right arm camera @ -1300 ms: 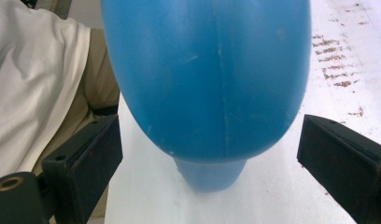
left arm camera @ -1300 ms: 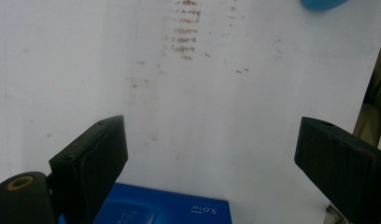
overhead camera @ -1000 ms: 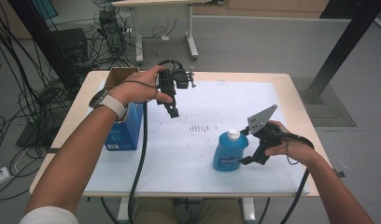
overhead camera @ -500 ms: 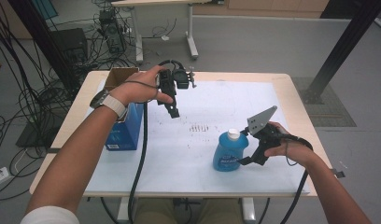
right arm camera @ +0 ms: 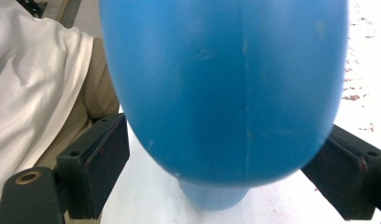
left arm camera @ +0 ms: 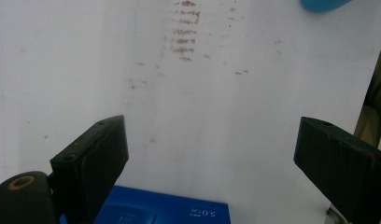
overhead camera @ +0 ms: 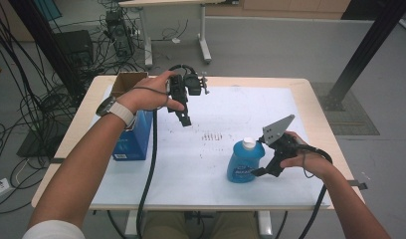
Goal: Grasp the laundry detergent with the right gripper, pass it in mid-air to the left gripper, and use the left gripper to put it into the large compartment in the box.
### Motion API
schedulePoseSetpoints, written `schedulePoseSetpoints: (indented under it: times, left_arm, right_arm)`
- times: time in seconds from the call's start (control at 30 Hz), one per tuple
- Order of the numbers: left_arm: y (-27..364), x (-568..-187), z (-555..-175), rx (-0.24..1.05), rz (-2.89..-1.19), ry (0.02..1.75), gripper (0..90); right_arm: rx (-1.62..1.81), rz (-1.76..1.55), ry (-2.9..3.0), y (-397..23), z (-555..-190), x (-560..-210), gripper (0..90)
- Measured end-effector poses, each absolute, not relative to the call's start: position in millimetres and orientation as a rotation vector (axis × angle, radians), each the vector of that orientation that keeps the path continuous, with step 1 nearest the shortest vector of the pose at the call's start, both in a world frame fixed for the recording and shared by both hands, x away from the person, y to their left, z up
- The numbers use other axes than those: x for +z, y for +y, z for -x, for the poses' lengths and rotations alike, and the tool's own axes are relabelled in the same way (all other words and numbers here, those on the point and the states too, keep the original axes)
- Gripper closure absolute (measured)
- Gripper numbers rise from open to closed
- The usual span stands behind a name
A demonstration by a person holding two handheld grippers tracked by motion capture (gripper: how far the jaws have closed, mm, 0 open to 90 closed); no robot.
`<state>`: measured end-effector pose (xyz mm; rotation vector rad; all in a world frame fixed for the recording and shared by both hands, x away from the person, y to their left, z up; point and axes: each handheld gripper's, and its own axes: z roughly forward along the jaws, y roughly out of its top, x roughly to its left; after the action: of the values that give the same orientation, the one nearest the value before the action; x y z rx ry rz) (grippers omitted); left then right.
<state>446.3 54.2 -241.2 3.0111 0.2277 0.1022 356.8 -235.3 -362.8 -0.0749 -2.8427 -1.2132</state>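
Bottle (overhead camera: 245, 162), blue with a white cap, stands upright on the white sheet (overhead camera: 231, 119) near the table's (overhead camera: 315, 114) front edge, toward its right front corner. It is straddled by the right gripper (overhead camera: 264, 162), which is brought in level from the right so that the fingers (right arm camera: 102, 161) can take the wide body from both sides, where the grip is judged steadiest. In the right gripper view the bottle's body sits between the two fingers; these have just been closing, yet a sliver of gap seems left at the left finger, and the right finger's contact is hidden by the bulge, so the bottle is judged flanked, not yet clamped. The left gripper (overhead camera: 182, 115) is held raised over the sheet's rear left part, fingers (left arm camera: 93, 158) spread wide with nothing between them, seemingly kept clear of the work. A blue box (overhead camera: 134, 139) stands by the table's left edge, below the left wrist, well apart from the bottle. Brownish smudges (overhead camera: 211, 135) mark the sheet's middle.
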Motion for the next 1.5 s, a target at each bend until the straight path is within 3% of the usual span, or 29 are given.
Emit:
schedulePoseSetpoints:
  times: [1.5]
  left_arm:
    - [56,-246,-446,0.089,-3.01,0.233,10.5]
  right_arm:
    - [-1.272,0.078,-2.812,-232,-358,-380,17.0]
